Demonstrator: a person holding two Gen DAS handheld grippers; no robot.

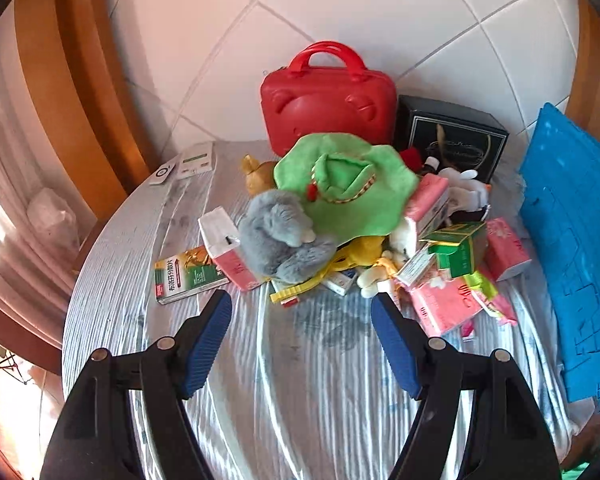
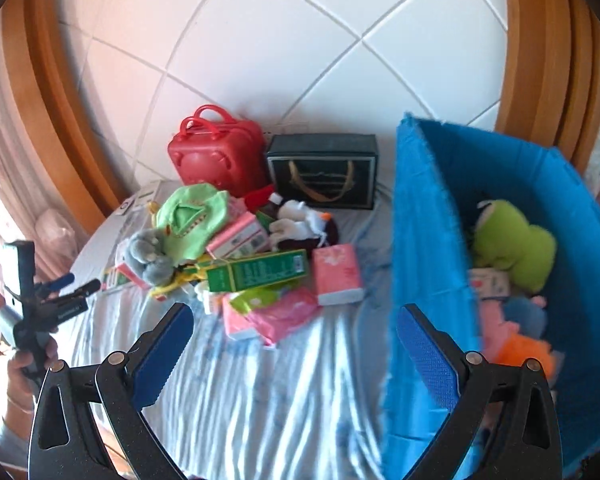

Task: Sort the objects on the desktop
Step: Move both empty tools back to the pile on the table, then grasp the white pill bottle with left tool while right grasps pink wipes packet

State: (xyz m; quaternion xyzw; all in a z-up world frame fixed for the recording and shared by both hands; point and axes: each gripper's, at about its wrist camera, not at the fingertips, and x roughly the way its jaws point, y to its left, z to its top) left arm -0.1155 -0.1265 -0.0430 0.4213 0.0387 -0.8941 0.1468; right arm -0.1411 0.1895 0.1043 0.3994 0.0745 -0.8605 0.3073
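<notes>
I am holding my left gripper (image 1: 302, 322) wide open and empty, the fluffy grey plush toy (image 1: 282, 236) lying just ahead, nearer than my open, empty right gripper (image 2: 294, 340).

Ahead of the left tool (image 1: 302, 300) lies a jumbled heap: a grey plush toy (image 1: 280, 236) under a green plush (image 1: 344, 184), pink tissue packs (image 1: 444, 312), and green medicine boxes (image 1: 460, 248) lying tilted.

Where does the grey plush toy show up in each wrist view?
Left wrist: grey plush toy at picture centre, under the near edge of the green cloth.
Right wrist: grey plush toy left of centre, at the pile's left end.
Shared landmark: red case against the tiled wall.
</notes>
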